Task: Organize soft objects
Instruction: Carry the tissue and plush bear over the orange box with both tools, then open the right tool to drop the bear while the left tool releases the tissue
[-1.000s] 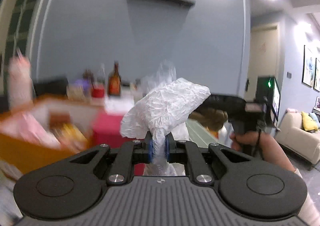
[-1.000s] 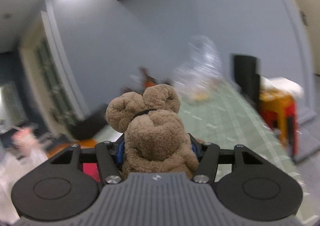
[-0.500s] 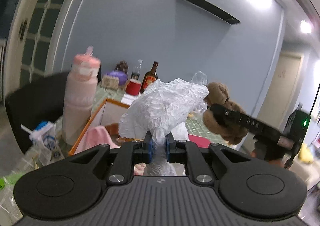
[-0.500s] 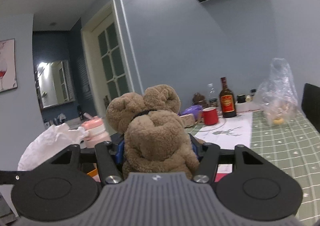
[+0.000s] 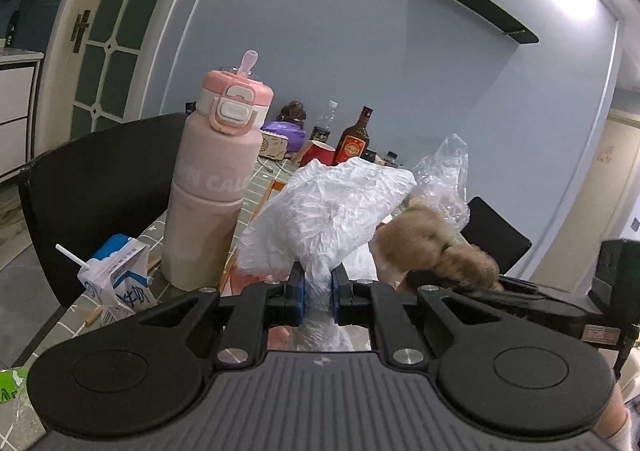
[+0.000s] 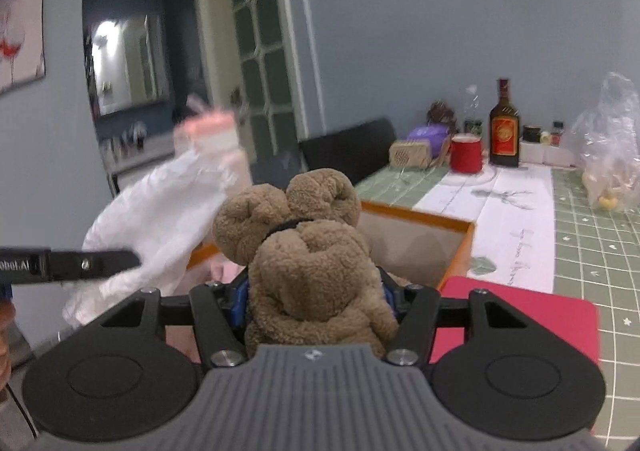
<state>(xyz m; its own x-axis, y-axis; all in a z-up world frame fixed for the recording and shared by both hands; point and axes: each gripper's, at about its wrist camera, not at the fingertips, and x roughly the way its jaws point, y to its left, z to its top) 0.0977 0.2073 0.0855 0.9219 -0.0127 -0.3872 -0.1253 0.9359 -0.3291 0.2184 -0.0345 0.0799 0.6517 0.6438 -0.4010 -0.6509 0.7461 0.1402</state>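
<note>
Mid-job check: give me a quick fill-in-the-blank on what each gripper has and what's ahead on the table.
1. The left gripper is shut on a crumpled ____ plastic bag.
2. The right gripper is clamped on a brown ____ toy.
3. Ahead of the toy stands an open box with ____ edges.
4. The tall bottle with the flip lid is ____.

Missing words: white; plush; orange; pink

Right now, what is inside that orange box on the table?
Little shows: the orange box has a bare pale inner wall, with something pink low at its left. The brown plush toy in the right gripper covers the rest.
</note>
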